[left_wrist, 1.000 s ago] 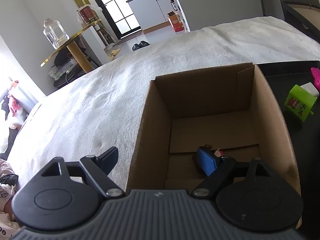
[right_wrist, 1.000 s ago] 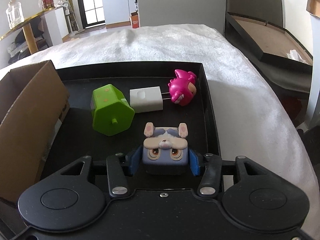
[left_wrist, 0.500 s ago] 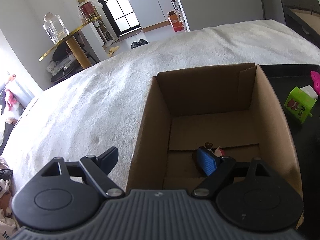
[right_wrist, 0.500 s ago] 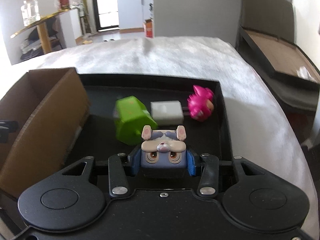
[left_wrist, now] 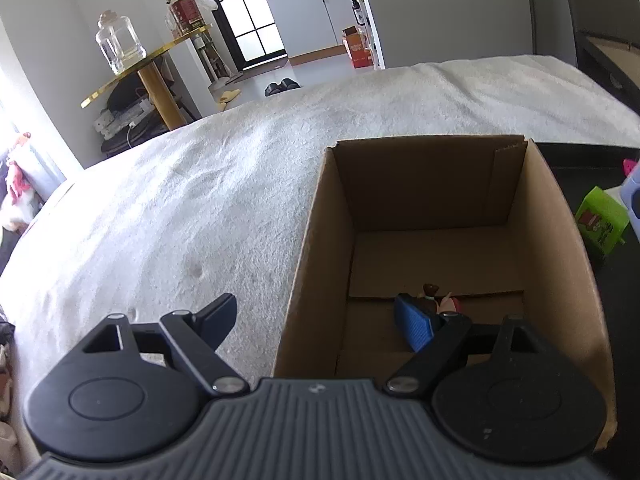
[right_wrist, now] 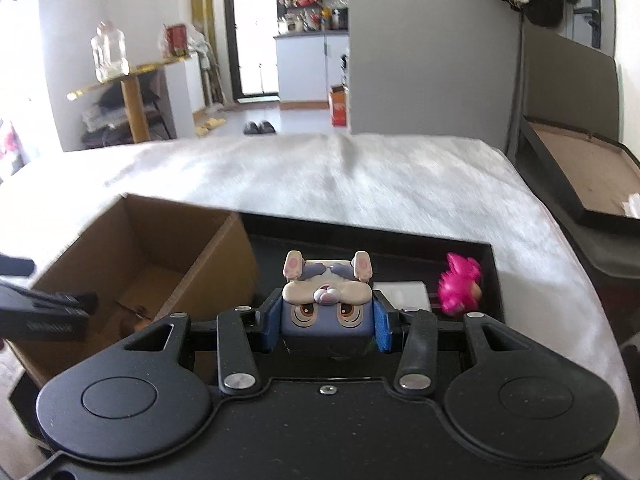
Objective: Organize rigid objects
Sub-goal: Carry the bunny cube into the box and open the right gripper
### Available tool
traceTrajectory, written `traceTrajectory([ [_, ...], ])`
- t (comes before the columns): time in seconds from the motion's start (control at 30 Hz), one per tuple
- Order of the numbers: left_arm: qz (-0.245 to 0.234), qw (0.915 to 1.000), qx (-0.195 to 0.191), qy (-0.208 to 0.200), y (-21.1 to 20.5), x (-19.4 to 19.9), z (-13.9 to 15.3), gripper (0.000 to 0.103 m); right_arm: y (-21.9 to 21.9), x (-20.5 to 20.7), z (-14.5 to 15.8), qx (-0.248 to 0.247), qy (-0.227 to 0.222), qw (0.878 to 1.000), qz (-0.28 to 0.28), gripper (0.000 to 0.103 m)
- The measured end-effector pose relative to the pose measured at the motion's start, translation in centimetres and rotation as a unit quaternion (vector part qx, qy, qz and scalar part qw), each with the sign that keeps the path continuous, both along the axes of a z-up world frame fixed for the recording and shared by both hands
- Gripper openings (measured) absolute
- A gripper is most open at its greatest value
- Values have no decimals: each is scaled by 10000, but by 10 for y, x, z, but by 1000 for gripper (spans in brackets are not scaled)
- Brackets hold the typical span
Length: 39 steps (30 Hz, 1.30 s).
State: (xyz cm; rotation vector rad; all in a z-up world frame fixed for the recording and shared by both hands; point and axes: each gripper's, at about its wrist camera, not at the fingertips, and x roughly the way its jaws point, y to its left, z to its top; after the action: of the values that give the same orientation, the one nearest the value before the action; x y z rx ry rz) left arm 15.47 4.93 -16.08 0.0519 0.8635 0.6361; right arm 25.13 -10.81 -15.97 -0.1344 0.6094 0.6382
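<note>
The right gripper (right_wrist: 326,326) clamps the blue-grey bunny-faced cube toy (right_wrist: 326,308) for the brown cardboard box (right_wrist: 148,256), whose wall the spread-open left gripper (left_wrist: 320,320) straddles.

Right gripper (right_wrist: 327,326): jaws clamped on both sides of dog-face cube toy (right_wrist: 327,300), held above black tray (right_wrist: 494,276)
Cardboard box (right_wrist: 236,252): open-topped, just left of toy, beside tray
Pink toy (right_wrist: 459,283): in tray, right of white block (right_wrist: 402,294)
Left gripper (right_wrist: 48,308): over box's left edge, blurred
Bed (right_wrist: 360,176): white cover under box and tray
</note>
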Motion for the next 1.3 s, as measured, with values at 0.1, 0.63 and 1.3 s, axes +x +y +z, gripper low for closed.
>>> traceTrajectory([
  [0.1,17,10000,-54,-77,2,-3,1,85,10,-3,9,63,-122,9998,123,43],
  [0.63,-110,9985,-306,-441,14,-14,0,35,57,-17,29,202,-310,9976,578,43],
  [1.3,-224,9963,-545,-619,24,-20,2,13,116,-25,10,-599,-442,9895,1240,44],
])
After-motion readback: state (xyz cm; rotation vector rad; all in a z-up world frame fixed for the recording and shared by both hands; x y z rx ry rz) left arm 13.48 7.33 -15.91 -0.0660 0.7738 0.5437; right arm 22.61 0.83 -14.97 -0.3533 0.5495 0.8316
